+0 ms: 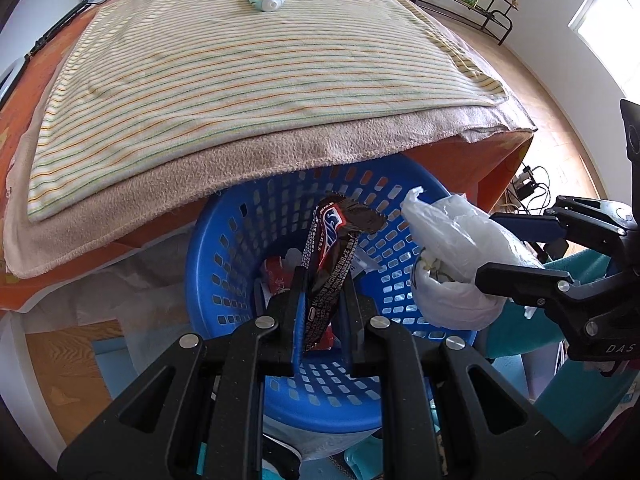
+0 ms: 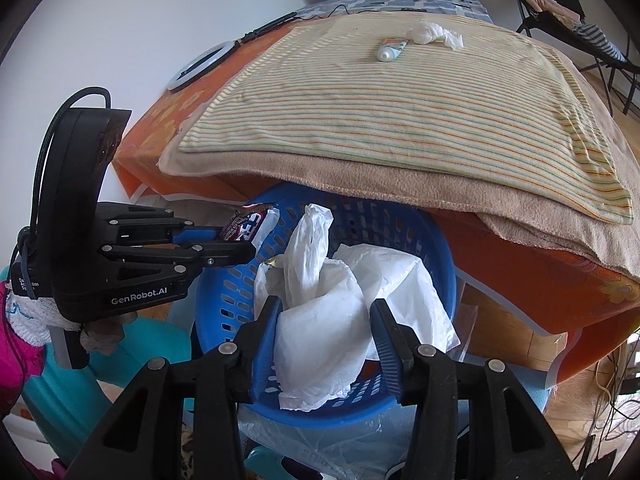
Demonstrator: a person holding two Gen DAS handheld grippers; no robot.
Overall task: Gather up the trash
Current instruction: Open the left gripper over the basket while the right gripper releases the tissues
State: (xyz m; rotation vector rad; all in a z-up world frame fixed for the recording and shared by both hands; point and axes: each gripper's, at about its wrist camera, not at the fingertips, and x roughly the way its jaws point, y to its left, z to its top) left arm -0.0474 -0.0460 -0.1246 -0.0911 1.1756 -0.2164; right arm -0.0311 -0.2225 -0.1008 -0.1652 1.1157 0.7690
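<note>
My blue basket [image 1: 224, 248] holds red scraps, I think; left gripper [image 1: 324, 300] pinches a candy wrapper [image 1: 332, 252], while at three o'clock the right gripper [image 2: 324, 320] loosely brackets a white bag [image 2: 320, 320].

Orange-clothed table [image 2: 532, 280] under a beige towel [image 2: 360, 172], striped towel [image 2: 400, 100] on top, bearing tube [image 2: 390, 50] and crumpled tissue [image 2: 434, 34].

Both grippers point down, side by side. The left gripper [image 1: 320, 300] is squeezed nearly shut. The right gripper [image 2: 324, 332] stands about half open; its pads [image 2: 264, 340] maybe touch something.
</note>
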